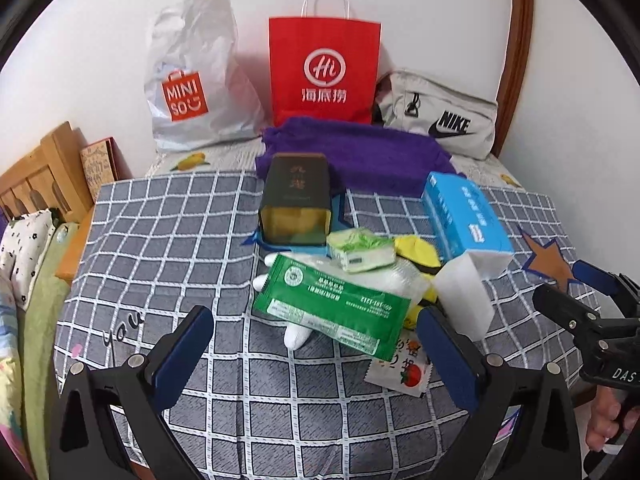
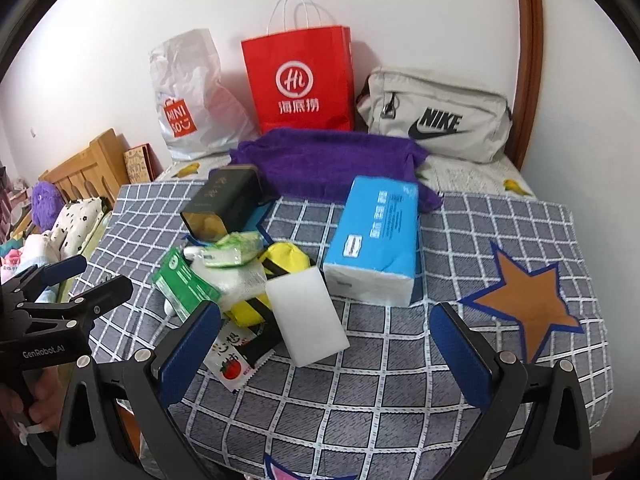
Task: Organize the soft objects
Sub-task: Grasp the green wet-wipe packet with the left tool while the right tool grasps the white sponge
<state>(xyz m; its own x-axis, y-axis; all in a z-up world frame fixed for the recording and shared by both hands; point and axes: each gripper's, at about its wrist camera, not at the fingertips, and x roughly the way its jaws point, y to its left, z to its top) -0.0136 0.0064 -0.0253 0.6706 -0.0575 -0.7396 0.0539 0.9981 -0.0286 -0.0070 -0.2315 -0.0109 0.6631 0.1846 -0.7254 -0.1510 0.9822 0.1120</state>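
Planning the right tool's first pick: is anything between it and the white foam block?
Nothing visible is. The right tool is open, and the white foam block lies just ahead of it on the checked cloth, its near face unblocked. The blue tissue pack lies behind the block.

A home bedroom: checked bedspread, wooden headboard, pillow

A pile of soft items is seen on the checked blanket. A white sponge block lies flat at the front, touching a blue tissue pack behind it. A green wipes packet is laid across a white plush toy, with a small green tissue pack and a yellow item just behind. A purple towel is spread farther back.
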